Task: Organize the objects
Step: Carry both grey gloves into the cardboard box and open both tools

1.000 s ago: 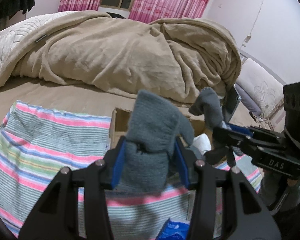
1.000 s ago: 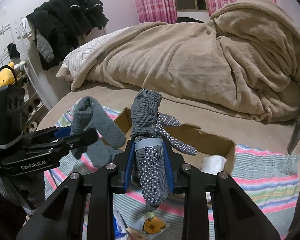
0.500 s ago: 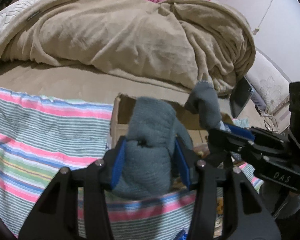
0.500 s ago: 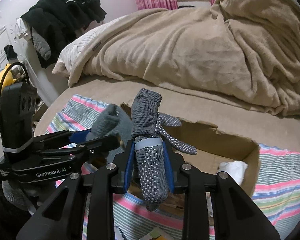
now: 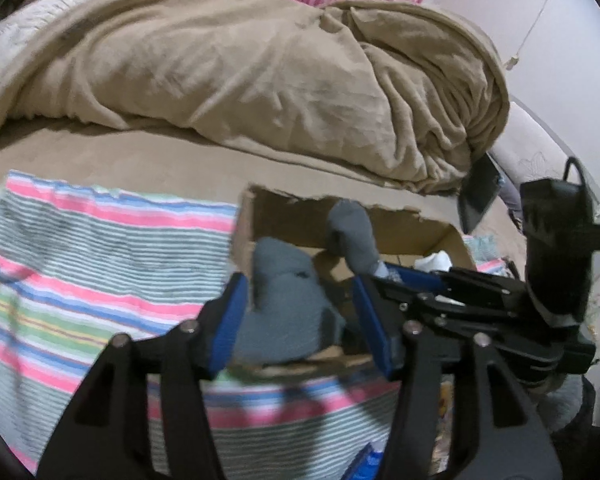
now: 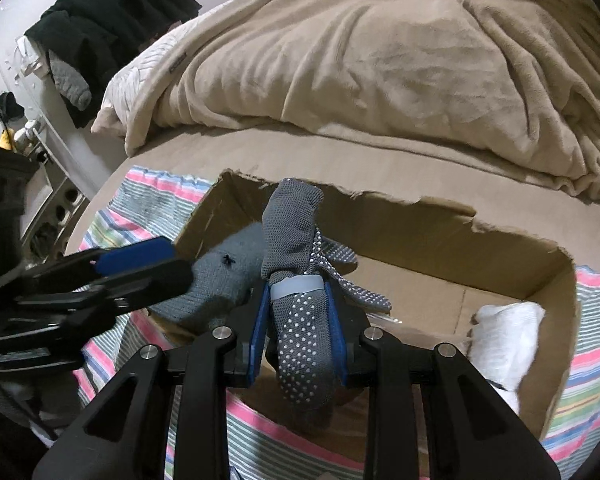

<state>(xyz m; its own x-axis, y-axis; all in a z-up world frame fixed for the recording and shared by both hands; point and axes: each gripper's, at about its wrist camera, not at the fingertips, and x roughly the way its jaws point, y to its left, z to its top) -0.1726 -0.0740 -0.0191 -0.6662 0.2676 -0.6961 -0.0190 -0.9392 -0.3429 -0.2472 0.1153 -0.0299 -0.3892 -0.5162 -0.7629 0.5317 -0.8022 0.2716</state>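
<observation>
My left gripper [image 5: 296, 312] has its jaws parted wide, with a grey knit sock bundle [image 5: 288, 312] between the blue pads over the near left part of an open cardboard box [image 5: 436, 236]; whether the pads press it I cannot tell. My right gripper [image 6: 298, 320] is shut on a grey dotted work glove bundle [image 6: 300, 320] and holds it over the same box [image 6: 420, 240]. The sock [image 6: 224, 276] and left gripper [image 6: 140, 268] show at the left of the right wrist view. The right gripper [image 5: 384, 276] shows at the right of the left wrist view.
The box sits on a striped cloth [image 5: 100, 264] on a bed with a heaped tan blanket [image 5: 260, 72]. A white rolled item [image 6: 504, 328] lies in the box's right end. Dark clothes [image 6: 112, 16] hang at far left.
Both grippers have moved forward and down over the box. The left gripper's jaws have spread wider around the sock. The right gripper still holds the glove.
</observation>
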